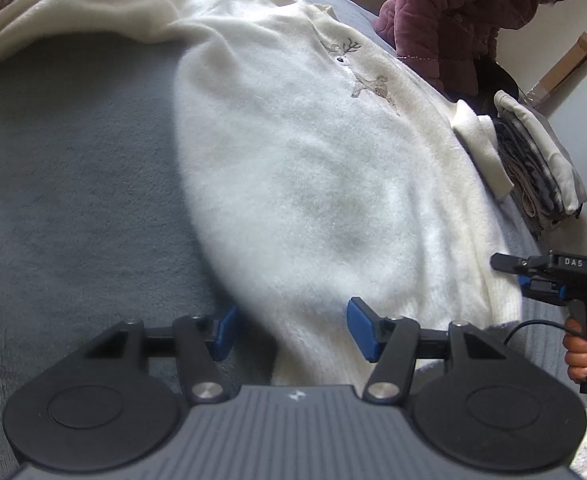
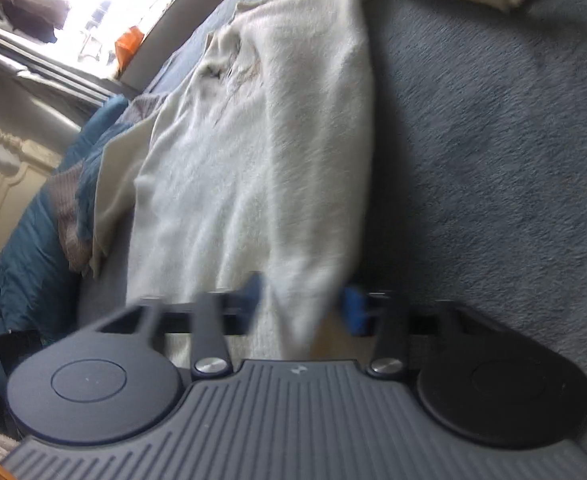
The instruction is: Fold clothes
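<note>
A fluffy white sweater (image 1: 313, 168) with an embroidered deer (image 1: 357, 72) lies spread on a grey bed cover (image 1: 73, 200). My left gripper (image 1: 289, 332) is open, its blue pads either side of the sweater's near hem corner. My right gripper (image 1: 533, 276) shows at the right edge of the left wrist view, at the other hem corner. In the right wrist view the right gripper (image 2: 305, 308) is open around the hem of the sweater (image 2: 253, 184). The image there is blurred.
A stack of folded clothes (image 1: 541, 168) sits at the bed's right edge. A person in a purple jacket (image 1: 453, 12) stands behind. A blue quilt (image 2: 21, 248) and a cream cabinet (image 2: 1, 184) are at the left of the right wrist view.
</note>
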`<move>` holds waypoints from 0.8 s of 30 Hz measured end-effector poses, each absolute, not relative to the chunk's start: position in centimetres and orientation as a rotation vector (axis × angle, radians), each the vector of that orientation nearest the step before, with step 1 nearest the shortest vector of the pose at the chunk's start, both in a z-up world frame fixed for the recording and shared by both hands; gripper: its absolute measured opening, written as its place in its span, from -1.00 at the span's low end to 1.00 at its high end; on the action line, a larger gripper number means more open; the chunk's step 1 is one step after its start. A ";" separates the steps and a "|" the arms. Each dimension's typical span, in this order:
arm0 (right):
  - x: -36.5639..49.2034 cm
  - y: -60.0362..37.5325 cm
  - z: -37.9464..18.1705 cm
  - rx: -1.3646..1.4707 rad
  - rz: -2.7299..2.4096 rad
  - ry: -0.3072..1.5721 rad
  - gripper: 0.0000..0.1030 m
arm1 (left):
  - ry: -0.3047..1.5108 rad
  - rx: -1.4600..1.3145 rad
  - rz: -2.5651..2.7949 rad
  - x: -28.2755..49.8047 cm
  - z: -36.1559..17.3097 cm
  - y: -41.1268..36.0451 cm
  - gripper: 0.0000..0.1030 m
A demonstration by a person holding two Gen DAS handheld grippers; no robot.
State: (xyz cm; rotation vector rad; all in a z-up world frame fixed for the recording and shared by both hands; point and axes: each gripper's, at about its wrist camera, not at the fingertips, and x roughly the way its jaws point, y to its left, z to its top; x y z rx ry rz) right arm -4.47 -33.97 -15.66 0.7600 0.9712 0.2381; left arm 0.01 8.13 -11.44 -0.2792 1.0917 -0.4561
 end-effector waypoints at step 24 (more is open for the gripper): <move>-4.7 -40.1 -12.6 0.786 0.105 0.740 -0.90 | 1.081 -0.235 -0.486 -0.2 -11.6 7.5 0.29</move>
